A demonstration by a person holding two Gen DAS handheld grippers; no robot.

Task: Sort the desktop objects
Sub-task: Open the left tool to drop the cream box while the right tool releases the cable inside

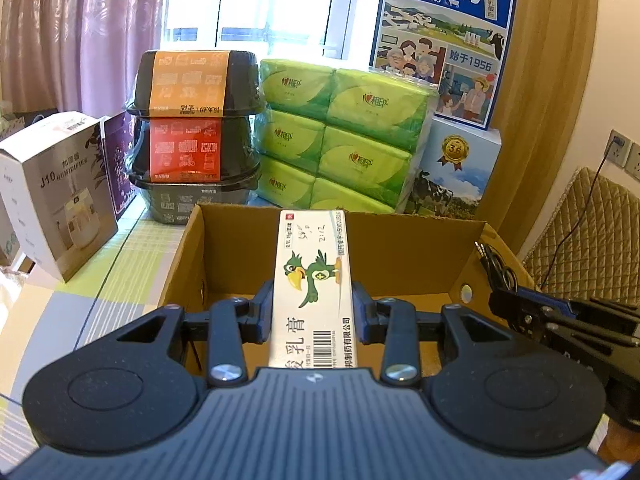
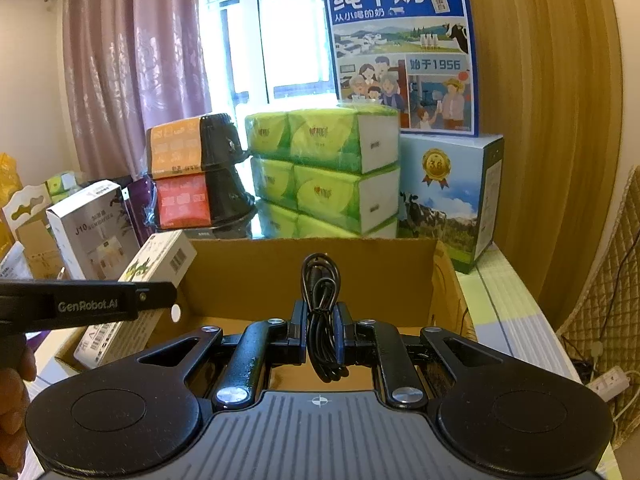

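My left gripper (image 1: 313,312) is shut on a long white ointment box (image 1: 312,280) printed with a green bird, held lengthwise over the open cardboard box (image 1: 420,256). My right gripper (image 2: 322,326) is shut on a coiled black cable (image 2: 320,308), also held over the cardboard box (image 2: 312,276). In the left wrist view the right gripper (image 1: 516,300) with the black cable (image 1: 494,266) hovers over the carton's right wall. In the right wrist view the left gripper's finger (image 2: 88,304) and the ointment box (image 2: 156,264) are at the carton's left wall.
Behind the carton stand stacked black food bowls (image 1: 192,136), a green tissue pack (image 1: 340,136) and milk cartons (image 1: 444,40). A white humidifier box (image 1: 60,192) stands left on the checked tablecloth (image 1: 100,280). A quilted chair (image 1: 592,236) and a wall socket (image 1: 624,152) are right. A hand (image 2: 16,400) shows at left.
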